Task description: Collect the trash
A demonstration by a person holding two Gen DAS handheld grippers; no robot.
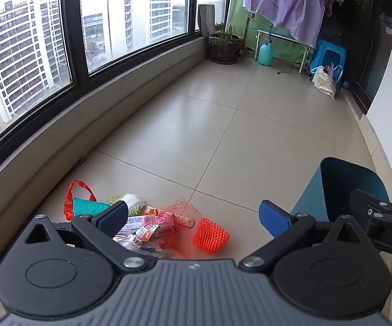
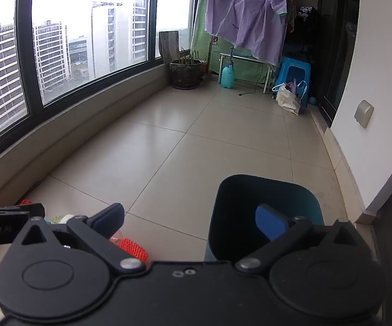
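Observation:
A pile of trash lies on the tiled floor by the window ledge: an orange foam net sleeve [image 1: 211,235], red mesh netting [image 1: 179,217], snack wrappers [image 1: 147,226], a red plastic bag [image 1: 73,198], a teal packet [image 1: 88,207] and a white foam net [image 1: 132,202]. A dark teal bin [image 1: 339,190] stands open to the right of it. My left gripper [image 1: 193,214] is open and empty, just above the pile. My right gripper [image 2: 193,218] is open and empty, its right finger over the bin [image 2: 266,203]. The orange sleeve [image 2: 134,248] shows at its lower left.
A low ledge [image 1: 60,141] under tall windows runs along the left. At the far end stand a plant pot [image 1: 224,46], a teal sprayer bottle [image 1: 265,53], a blue stool [image 1: 329,57], bags [image 1: 323,80] and a drying rack with purple cloth [image 1: 285,0]. A white wall [image 2: 380,108] is on the right.

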